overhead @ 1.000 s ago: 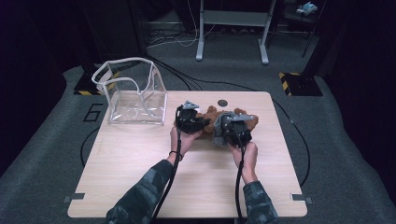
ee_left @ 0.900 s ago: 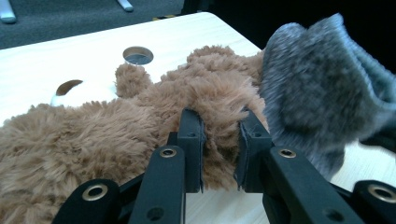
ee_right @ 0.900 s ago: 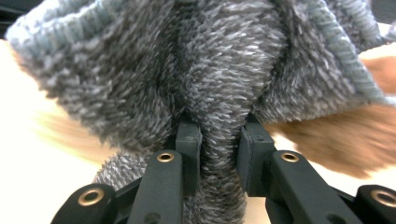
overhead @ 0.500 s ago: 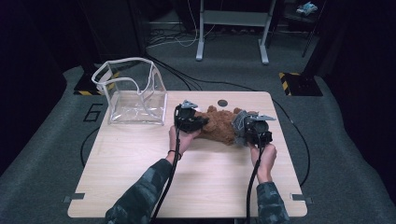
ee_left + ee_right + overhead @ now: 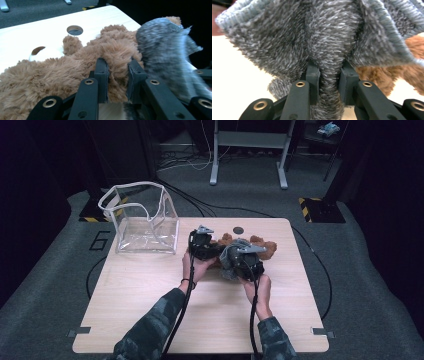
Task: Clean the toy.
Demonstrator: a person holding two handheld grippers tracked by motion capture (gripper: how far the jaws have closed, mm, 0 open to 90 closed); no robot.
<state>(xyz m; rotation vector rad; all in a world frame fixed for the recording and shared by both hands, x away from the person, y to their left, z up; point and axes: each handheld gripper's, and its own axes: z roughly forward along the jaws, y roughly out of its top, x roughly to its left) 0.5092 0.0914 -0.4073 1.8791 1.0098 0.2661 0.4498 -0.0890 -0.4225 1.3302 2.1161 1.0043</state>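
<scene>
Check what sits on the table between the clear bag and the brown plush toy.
In the high view, the left claw and the hand holding it sit between the clear bag and the brown plush toy.

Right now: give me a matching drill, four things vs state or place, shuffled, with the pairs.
Things:
1. left gripper
2. right gripper
3. clear bag
4. round hole

States or places:
A. stands open on the table's far left part
B. shut on the brown plush toy
C. in the table top, beyond the toys
D. shut on the grey plush fabric

Pairs: 1-B, 2-D, 3-A, 4-C
</scene>
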